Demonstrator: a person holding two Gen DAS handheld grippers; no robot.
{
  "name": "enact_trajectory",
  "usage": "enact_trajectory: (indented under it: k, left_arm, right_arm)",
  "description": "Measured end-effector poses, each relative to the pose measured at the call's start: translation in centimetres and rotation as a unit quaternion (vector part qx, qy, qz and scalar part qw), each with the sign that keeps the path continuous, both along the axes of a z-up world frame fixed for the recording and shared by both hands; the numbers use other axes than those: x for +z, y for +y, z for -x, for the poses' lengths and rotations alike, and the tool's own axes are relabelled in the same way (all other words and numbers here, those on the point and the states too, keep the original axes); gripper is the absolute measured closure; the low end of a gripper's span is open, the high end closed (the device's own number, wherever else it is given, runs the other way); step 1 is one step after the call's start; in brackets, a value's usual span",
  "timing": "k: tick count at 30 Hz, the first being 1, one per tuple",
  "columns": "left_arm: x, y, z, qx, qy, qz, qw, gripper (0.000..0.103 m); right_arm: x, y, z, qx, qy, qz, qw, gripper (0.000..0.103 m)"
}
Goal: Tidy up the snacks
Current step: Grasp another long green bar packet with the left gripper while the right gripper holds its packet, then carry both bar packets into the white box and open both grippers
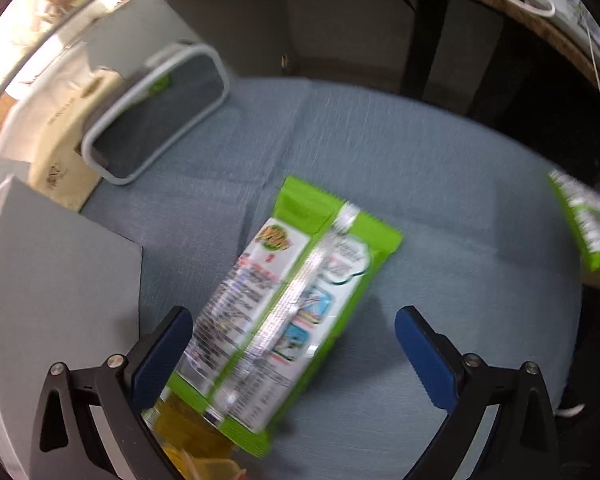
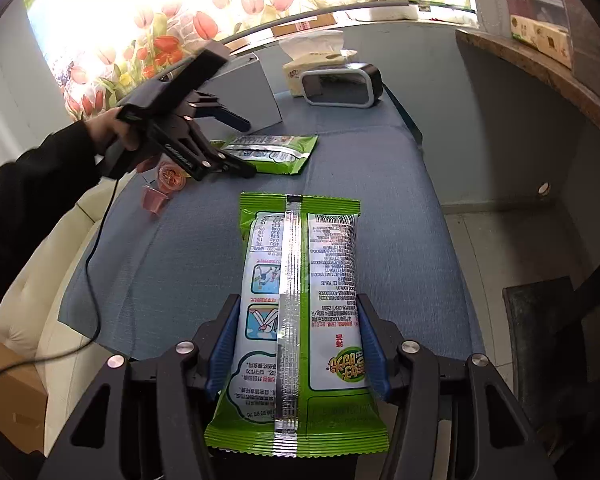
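Observation:
My right gripper (image 2: pixel 296 344) is shut on a green snack packet (image 2: pixel 296 280), back side up, and holds it over the blue-grey cushion (image 2: pixel 380 168). This held packet shows at the right edge of the left wrist view (image 1: pixel 584 220). My left gripper (image 1: pixel 294 340) is open, its jaws wide apart around a second green packet (image 1: pixel 284 296) that lies on the cushion; the left pad (image 1: pixel 160 356) is close to the packet's edge. The left gripper also shows in the right wrist view (image 2: pixel 244 148), above that second packet (image 2: pixel 272 152). Two small jelly cups (image 2: pixel 164 188) sit beside it.
A dark storage bin with a white rim (image 1: pixel 156 112) stands at the far end of the cushion, also in the right wrist view (image 2: pixel 340 86). A tissue box (image 2: pixel 308 68) sits next to it. A grey board (image 1: pixel 56 264) stands at left. A yellow item (image 1: pixel 188 436) lies under the packet.

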State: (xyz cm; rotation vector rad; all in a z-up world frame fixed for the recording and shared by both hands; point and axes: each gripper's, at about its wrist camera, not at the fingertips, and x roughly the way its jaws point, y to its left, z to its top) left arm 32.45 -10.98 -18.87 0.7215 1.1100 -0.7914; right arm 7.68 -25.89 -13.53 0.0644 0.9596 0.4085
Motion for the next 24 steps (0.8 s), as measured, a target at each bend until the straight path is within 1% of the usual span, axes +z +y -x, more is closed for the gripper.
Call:
enact_trajectory:
  k: [2, 5, 9, 15, 18, 19, 20, 21, 22, 24]
  left_arm:
    - [-0.7, 0.0, -0.5, -0.016, 0.011, -0.01, 0.9998, 0.0]
    - [-1.2, 0.0, -1.0, -0.025, 0.013, -0.014, 0.9995, 0.0]
    - [-1.2, 0.0, -1.6, -0.033, 0.022, 0.001, 0.9992, 0.0]
    - [-1.6, 0.1, -3.8, -0.034, 0.059, 0.016, 0.9975, 0.0]
    - [-1.6, 0.5, -5.4, -0.034, 0.06, 0.02, 0.9974, 0.001]
    - [-1.5, 0.4, -5.9, -0.033, 0.06, 0.02, 0.9975, 0.002]
    - [-1.1, 0.5, -6.2, -0.028, 0.057, 0.024, 0.9977, 0.01]
    - [-0.7, 0.8, -6.3, -0.021, 0.05, 0.034, 0.9979, 0.025]
    - [-0.7, 0.9, -6.0, -0.009, 0.049, 0.037, 0.9981, 0.024]
    - [-0.7, 0.9, -5.8, -0.007, 0.039, 0.026, 0.9989, 0.025]
  right_arm:
    - [0.2, 0.0, -0.1, -0.001, 0.0, 0.0, 1.0, 0.043]
    - [0.4, 0.1, 0.0, -0.001, 0.002, -0.002, 1.0, 0.043]
    - [0.3, 0.2, 0.1, 0.0, 0.004, 0.004, 1.0, 0.043]
    - [0.2, 0.3, 0.1, 0.0, 0.016, 0.002, 1.0, 0.043]
    - [0.3, 0.3, 0.3, 0.0, 0.018, -0.001, 1.0, 0.043]
    - [0.4, 0.3, 0.3, 0.001, 0.018, 0.001, 1.0, 0.043]
    - [0.4, 0.4, 0.3, -0.001, 0.018, 0.002, 1.0, 0.043]
    - [0.4, 0.4, 0.4, -0.002, 0.018, 0.002, 1.0, 0.043]
    - [0.4, 0.3, 0.4, -0.003, 0.018, 0.0, 1.0, 0.043]
    - [0.6, 0.4, 0.5, -0.003, 0.015, -0.004, 1.0, 0.043]
